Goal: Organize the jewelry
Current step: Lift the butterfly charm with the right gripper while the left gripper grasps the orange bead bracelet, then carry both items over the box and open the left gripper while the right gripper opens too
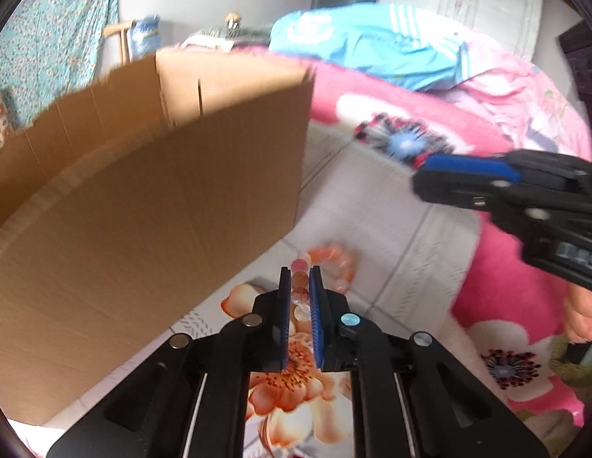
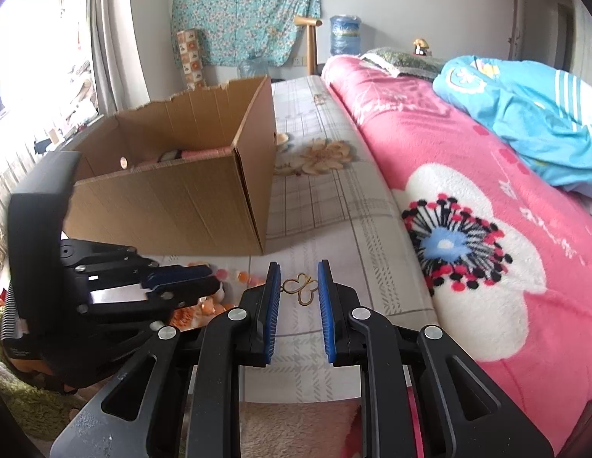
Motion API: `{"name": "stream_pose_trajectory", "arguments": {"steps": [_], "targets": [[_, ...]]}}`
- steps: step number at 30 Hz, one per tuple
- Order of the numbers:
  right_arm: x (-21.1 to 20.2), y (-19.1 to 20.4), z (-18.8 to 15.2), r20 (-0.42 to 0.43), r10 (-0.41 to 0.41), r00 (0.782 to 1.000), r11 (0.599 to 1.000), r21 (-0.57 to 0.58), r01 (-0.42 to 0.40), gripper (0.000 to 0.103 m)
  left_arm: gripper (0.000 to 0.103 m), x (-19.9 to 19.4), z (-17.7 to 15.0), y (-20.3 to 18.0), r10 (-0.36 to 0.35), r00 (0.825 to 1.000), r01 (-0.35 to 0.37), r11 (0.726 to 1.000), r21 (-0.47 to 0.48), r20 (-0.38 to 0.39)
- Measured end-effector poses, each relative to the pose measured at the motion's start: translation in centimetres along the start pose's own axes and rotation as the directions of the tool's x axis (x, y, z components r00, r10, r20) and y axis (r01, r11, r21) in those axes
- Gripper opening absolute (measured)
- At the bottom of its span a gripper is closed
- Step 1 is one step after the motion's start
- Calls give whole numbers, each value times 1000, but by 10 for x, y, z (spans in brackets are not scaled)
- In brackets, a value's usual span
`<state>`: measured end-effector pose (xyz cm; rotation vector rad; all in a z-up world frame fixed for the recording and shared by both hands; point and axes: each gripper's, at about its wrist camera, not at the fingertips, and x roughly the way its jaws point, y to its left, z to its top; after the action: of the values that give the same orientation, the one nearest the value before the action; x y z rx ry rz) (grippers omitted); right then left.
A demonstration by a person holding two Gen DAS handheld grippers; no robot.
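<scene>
a bracelet of round pink and orange beads (image 1: 300,286) lies curled on the floral sheet beside the open cardboard box (image 2: 174,194); a gold butterfly-shaped wire pendant (image 2: 300,289) lies flat just beside it.

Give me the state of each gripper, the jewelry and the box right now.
Left gripper: shut on bead bracelet.
Bead bracelet: on the sheet, one side pinched.
Right gripper: open, around nothing.
Gold pendant: flat on sheet, ahead of the open fingers.
Box: open-topped, upright.
</scene>
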<state>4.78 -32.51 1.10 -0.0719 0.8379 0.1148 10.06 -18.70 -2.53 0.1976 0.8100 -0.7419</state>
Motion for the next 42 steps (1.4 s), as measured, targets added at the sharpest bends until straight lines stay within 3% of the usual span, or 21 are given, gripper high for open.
{"name": "stream_pose_trajectory", "arguments": {"steps": [6,11,14,17,21,25,29,31,34,35,38,42], "targets": [[-18,8,24,74,13,997,1000,-22,-12,18,9,-73,18,12,-91,988,94,995,-17,124],[-30,24,60,158,63,985,995,-81,-51,18,9,-130,33,42,-70,973,82,995,-48,221],[-30,36,81,188,114,976,988,-126,-91,18,9,-145,41,70,-37,972,60,994,-93,233],[-19,53,107,179,196,964,970,-180,-164,18,9,-134,42,105,-9,988,33,988,-153,155],[13,75,135,90,267,959,941,-240,-240,18,9,-92,38,149,-48,999,39,965,-258,-27],[59,93,156,-56,274,960,920,-276,-278,18,9,-57,29,182,-169,969,89,920,-383,-180],[86,104,164,-141,244,960,915,-294,-276,18,9,-35,26,192,-169,940,34,911,-412,-297],[95,108,167,-166,234,958,910,-308,-276,18,9,-25,22,196,-195,915,22,899,-437,-354],[105,111,170,-190,222,956,907,-319,-274,18,10,-18,18,202,-217,895,14,886,-463,-389],[107,111,171,-197,220,955,907,-320,-275,18,10,-19,19,202,-219,897,15,884,-467,-385],[114,111,173,-216,218,952,903,-325,-281,18,25,-24,20,206,-207,905,5,879,-476,-372],[126,113,174,-269,209,940,895,-336,-294,18,36,-39,20,209,-198,927,16,870,-493,-319]]}}
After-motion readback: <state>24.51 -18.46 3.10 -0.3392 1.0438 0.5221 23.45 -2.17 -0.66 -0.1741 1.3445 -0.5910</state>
